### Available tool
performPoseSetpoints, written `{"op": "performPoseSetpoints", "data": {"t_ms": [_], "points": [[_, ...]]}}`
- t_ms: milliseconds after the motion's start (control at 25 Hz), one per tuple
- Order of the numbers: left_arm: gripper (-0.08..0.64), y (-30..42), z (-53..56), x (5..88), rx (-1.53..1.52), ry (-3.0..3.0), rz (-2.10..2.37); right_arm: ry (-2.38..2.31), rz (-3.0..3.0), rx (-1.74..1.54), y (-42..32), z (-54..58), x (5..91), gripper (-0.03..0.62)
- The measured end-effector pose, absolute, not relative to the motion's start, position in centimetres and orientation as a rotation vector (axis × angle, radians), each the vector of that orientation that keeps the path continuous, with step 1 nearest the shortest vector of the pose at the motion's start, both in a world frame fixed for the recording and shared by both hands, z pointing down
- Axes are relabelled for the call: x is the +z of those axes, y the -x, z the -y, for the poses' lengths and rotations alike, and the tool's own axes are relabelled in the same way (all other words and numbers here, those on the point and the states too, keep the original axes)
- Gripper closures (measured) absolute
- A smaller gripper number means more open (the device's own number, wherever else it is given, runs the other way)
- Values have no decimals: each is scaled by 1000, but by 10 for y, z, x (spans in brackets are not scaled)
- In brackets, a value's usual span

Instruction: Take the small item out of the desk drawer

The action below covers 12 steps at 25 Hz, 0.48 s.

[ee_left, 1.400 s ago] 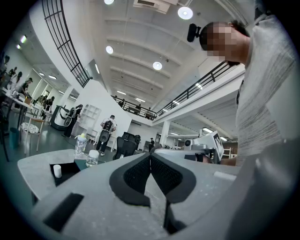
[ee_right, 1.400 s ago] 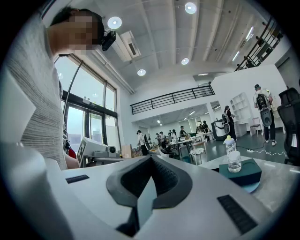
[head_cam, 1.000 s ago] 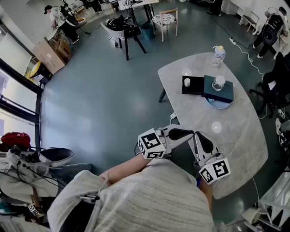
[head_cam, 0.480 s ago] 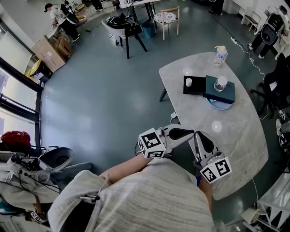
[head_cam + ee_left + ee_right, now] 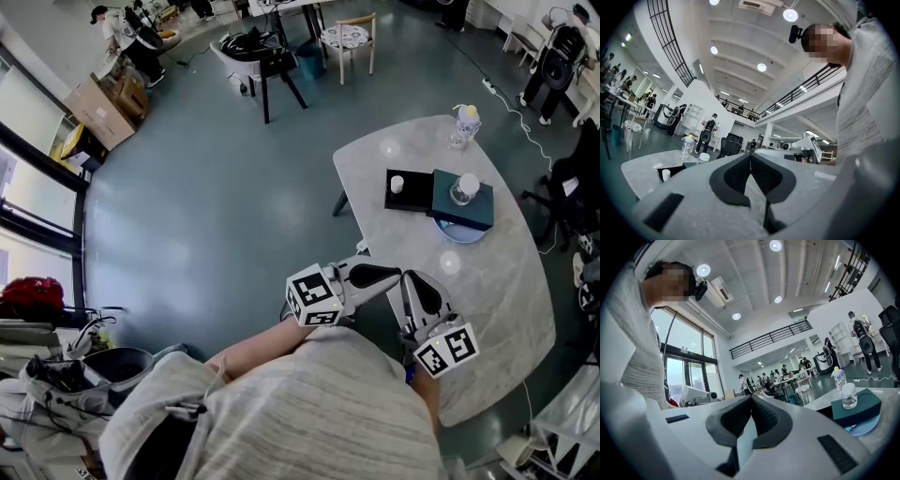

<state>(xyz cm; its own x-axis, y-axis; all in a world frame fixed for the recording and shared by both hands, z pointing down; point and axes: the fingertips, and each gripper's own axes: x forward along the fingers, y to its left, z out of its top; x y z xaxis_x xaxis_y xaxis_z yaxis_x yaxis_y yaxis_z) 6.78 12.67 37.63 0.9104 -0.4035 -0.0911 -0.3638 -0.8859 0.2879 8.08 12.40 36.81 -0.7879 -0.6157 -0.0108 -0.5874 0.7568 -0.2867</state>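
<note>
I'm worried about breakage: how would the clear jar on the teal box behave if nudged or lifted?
The jar looks like clear glass, so it is probably hard, slick and breakable. It stands upright on the raised box, so a sideways push might tip it off. It is small, so likely light.

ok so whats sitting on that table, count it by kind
bottle: 1
jar: 1
teal box: 1
black tray: 1
small white item: 1
blue plate: 1
total: 6
</note>
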Motion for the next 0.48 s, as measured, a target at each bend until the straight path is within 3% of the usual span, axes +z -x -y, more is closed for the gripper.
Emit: {"op": "performPoseSetpoints", "data": {"t_ms": [480], "points": [[543,-34,-28,383,-174,-2807,517,1022,-2802,-439,-46,-28,373,583]]}}
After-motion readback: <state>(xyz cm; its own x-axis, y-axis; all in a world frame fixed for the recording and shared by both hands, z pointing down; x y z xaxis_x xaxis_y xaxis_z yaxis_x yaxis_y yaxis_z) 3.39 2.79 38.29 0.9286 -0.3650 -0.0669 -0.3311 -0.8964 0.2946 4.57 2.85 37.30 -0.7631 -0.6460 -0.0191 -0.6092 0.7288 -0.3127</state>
